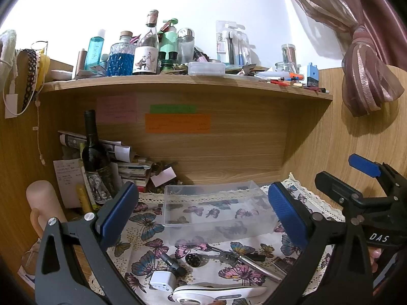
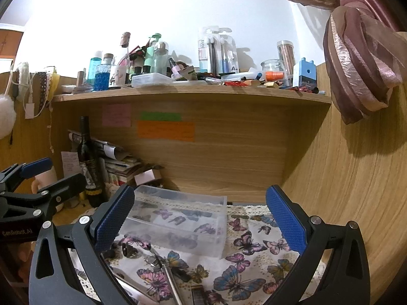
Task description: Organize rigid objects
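Two sets of tongs hang over the desk, left tongs (image 1: pixel 201 207) and right tongs (image 2: pixel 201 218), both spread wide with nothing between the blue pads. The clear plastic box (image 1: pixel 216 209) sits empty on the butterfly-print cloth (image 2: pixel 254 267), near the wooden back panel. In front of it, closer to the cameras, there's a scatter of small stuff: a metal tea strainer (image 1: pixel 194 259), a white plug adapter (image 1: pixel 162 280), a small black tool (image 1: pixel 173 264) and a white oblong gadget (image 1: pixel 218 292). A dark wine bottle (image 1: pixel 92 152) stands off to the left.
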Demonstrator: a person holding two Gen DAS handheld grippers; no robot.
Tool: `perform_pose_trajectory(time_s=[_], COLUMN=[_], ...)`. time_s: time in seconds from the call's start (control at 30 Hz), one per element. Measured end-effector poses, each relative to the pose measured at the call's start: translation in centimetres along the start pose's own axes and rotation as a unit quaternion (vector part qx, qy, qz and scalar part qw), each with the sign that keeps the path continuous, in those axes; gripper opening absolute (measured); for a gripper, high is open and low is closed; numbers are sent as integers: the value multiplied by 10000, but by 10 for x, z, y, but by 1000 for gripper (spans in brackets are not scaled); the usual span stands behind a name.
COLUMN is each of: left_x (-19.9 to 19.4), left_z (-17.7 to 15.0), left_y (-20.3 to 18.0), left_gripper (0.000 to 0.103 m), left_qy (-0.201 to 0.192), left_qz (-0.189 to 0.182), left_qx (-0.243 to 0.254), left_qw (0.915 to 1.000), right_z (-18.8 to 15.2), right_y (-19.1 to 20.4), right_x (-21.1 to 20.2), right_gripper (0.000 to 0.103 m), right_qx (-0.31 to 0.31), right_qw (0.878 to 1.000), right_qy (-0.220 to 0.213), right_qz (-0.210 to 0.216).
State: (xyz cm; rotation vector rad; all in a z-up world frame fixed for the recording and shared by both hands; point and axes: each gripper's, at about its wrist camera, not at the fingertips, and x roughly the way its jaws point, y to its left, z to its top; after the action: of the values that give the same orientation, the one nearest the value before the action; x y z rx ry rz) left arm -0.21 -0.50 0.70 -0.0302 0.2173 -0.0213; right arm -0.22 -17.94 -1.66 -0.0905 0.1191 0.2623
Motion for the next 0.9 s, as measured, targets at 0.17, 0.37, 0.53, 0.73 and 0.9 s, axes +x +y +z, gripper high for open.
perform_pose_trajectory(time_s=[0.17, 0.37, 0.53, 0.73, 0.9], left_x=[3, 13, 19, 40, 57], left_z=[-6, -16, -32, -62, -89], left_y=[5, 29, 51, 71, 77], left_gripper=[103, 83, 82, 68, 67], left_qy=[51, 363, 594, 1331, 1926], left_qz=[36, 312, 644, 691, 573], left_qx=[-21, -234, -264, -432, -525], left_qw=[10000, 9986, 9958, 9877, 9782], right_z=[-4, -17, -33, -57, -79], right_y=[0, -5, -16, -24, -27], right_x=[4, 23, 40, 52, 65], right_gripper=[103, 86, 73, 72, 65], right_qx=[-8, 82, 279, 313, 327], right_qw=[10000, 9985, 9938, 9872, 9770], right_qy=[60, 538, 1072, 1566, 2106], right_qz=[76, 67, 79, 33, 110])
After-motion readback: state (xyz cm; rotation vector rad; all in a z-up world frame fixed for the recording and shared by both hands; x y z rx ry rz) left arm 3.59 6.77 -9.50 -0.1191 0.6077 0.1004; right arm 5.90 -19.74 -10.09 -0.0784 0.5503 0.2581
